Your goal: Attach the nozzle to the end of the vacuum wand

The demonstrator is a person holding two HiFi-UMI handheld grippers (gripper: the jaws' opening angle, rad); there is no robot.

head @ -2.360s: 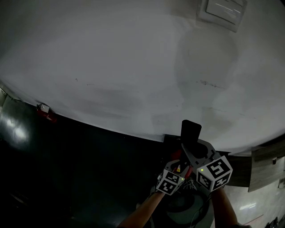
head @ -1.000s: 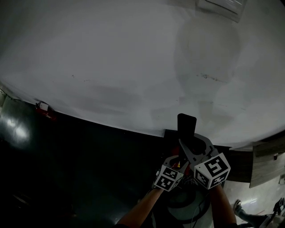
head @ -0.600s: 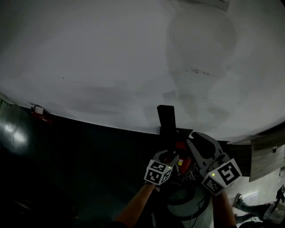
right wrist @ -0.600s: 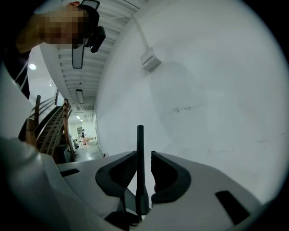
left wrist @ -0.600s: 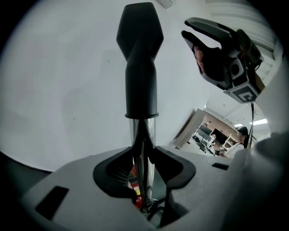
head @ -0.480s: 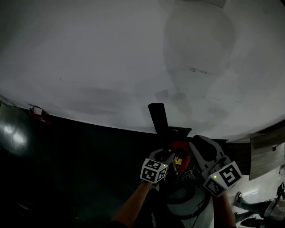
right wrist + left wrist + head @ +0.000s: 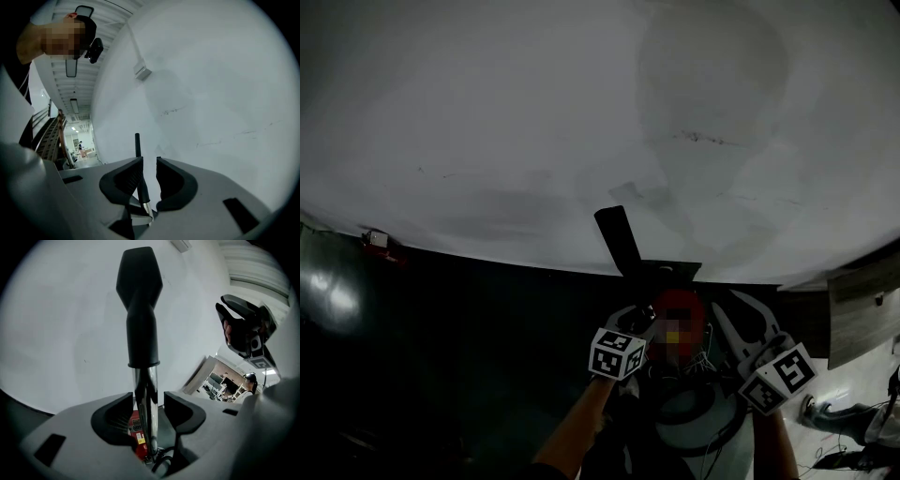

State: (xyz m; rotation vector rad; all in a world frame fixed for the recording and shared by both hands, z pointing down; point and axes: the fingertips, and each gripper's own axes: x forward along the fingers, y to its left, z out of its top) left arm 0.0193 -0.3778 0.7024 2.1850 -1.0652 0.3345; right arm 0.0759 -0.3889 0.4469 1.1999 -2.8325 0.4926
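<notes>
A: Item: nozzle point(image 7: 139, 301). Location?
B: Seated on the chrome wand point(image 7: 145, 383) tip, upper centre of the left gripper view.
A: Left gripper point(image 7: 149, 403)?
B: Jaws have just been opening — wand between them, pads clear of it.
A: Right gripper point(image 7: 146, 165)?
B: Slightly parted, empty, now drawn off rightward.
A: Meaning?
B: Nozzle sits unaided — attachment looks made.

The nozzle point(image 7: 139, 296) sits atop the wand point(image 7: 146, 401), before the wall point(image 7: 56, 333).
</notes>
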